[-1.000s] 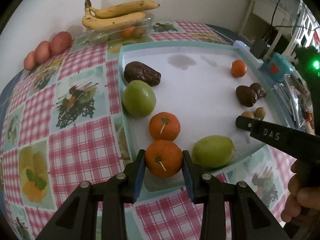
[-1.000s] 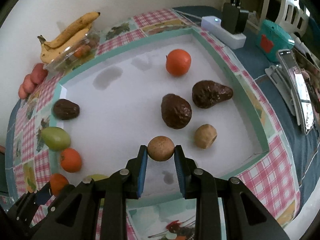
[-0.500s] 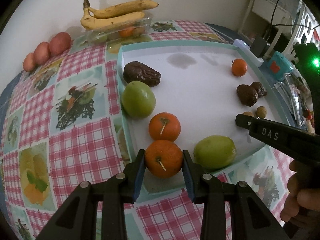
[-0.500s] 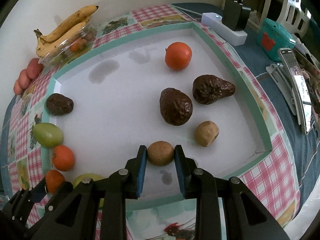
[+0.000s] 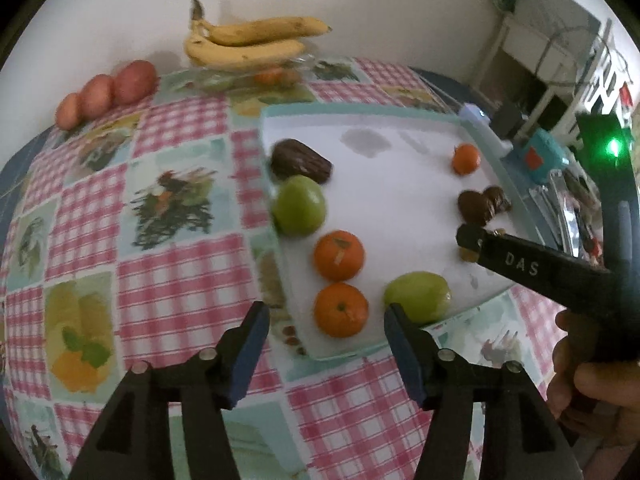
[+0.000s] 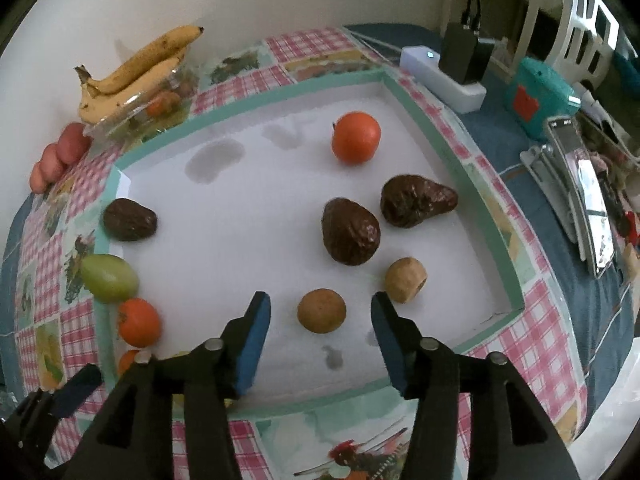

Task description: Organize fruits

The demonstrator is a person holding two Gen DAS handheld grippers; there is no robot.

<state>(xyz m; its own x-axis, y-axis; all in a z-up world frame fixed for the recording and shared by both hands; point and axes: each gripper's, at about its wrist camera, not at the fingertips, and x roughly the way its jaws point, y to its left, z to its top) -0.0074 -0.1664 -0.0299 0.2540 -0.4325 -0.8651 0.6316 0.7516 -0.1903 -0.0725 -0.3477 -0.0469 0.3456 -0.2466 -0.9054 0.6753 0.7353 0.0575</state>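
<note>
Oranges first, as the left wrist camera has them: the nearest orange (image 5: pixel 341 310) sits on the white tray (image 5: pixel 400 184) close to its front corner, with a second orange (image 5: pixel 339 255) just behind it and a green fruit (image 5: pixel 417 295) just to its right. The left gripper (image 5: pixel 325 326) has its jaws opening, blue pads standing well clear on either side of that near orange, touching nothing. Farther back along the tray's left edge lie another green fruit (image 5: pixel 298 205) and a dark wrinkled fruit (image 5: pixel 301 161). Bananas (image 5: pixel 248 42) rest by the wall.

From the right wrist camera, the right gripper (image 6: pixel 320 306) is likewise opening its jaws, and a small brown round fruit (image 6: pixel 321 310) lies free on the tray between the pads, clear of both. A similar brown fruit (image 6: pixel 406 279) sits just beside the right pad, with two dark fruits (image 6: pixel 351 231) behind.

Both hands look to be at the release step, each piece set down next to its own kind. I'd say the next move calls for lifting straight away without nudging the neighbours, then reaching for strays such as the lone orange (image 6: pixel 355 137) at the far side.
</note>
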